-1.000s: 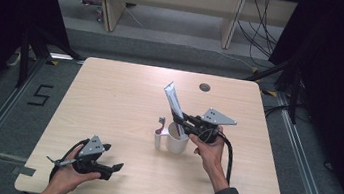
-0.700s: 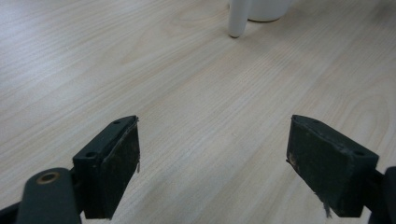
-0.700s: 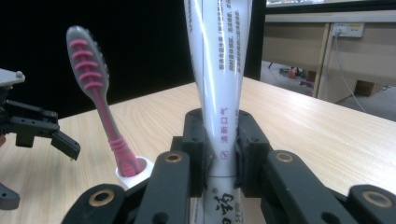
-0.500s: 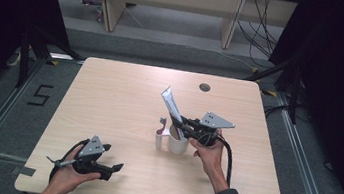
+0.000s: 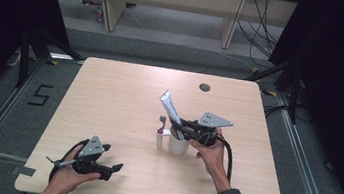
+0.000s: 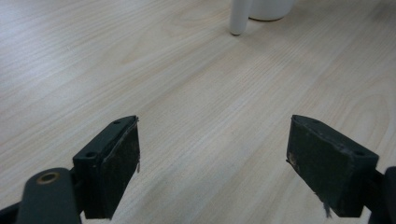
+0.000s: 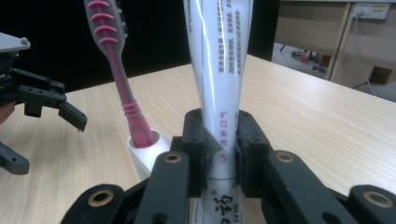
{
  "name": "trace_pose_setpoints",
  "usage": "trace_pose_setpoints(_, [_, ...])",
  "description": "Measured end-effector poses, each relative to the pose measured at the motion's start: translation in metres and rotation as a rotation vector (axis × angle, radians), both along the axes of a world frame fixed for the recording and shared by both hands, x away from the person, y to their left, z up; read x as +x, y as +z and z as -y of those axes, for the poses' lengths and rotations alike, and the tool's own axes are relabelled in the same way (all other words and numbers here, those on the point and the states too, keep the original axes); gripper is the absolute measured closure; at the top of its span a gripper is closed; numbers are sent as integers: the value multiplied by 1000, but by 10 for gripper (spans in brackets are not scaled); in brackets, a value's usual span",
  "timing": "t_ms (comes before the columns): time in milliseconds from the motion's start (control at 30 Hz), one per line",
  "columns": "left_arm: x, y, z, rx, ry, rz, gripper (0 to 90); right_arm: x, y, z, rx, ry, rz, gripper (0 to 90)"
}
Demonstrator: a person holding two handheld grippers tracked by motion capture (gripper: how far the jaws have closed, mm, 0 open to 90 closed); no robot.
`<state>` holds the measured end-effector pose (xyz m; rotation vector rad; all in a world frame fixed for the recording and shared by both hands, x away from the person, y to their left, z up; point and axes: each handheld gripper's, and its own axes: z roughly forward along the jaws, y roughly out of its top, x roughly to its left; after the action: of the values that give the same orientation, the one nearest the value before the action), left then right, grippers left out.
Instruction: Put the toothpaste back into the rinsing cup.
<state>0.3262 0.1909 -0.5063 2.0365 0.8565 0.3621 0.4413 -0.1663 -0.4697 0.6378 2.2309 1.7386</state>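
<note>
Fingers of right gripper (image 7: pixel 219 154) clamped on glossy white toothpaste tube (image 7: pixel 219 56), left gripper (image 6: pixel 215 163) fingers spread wide, ribbed pink toothbrush (image 7: pixel 116 70) upright.

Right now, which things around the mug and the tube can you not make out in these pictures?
- Tube bottom end: hidden by the right claw in the right gripper view, so whether it reaches into the mug is unclear.
- Tube print: too small in the high view.
- Toothbrush bristles: cut off by the top edge, right gripper view.
- Mug: cut off by the top edge, left gripper view.

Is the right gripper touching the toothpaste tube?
Touching. The right gripper view shows the right gripper with both jaws pressed against the toothpaste tube, pinching it.
</note>
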Motion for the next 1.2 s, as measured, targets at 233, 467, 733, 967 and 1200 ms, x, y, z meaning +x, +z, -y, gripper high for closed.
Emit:
trace_pose_setpoints(233, [-1, 0, 0, -5, 4, -1, 170, -2, 3, 2, -43, 8, -14, 769])
trace_pose_setpoints(467, [-1, 0, 0, 1, 5, -1, 173, -3, 2, 3, -98, 10, -2, 767])
trace_pose_setpoints(733, [-1, -1, 0, -5, 1, 2, 175, -5, -1, 4, -173, 18, 4, 758])
trace_pose_setpoints(967, [-1, -1, 0, -5, 1, 5, 175, -7, 1, 6, -196, 14, 7, 744])
trace_pose_setpoints(1200, [-1, 0, 0, -1, 1, 2, 175, -10, 7, 10, -183, 7, 14, 705])
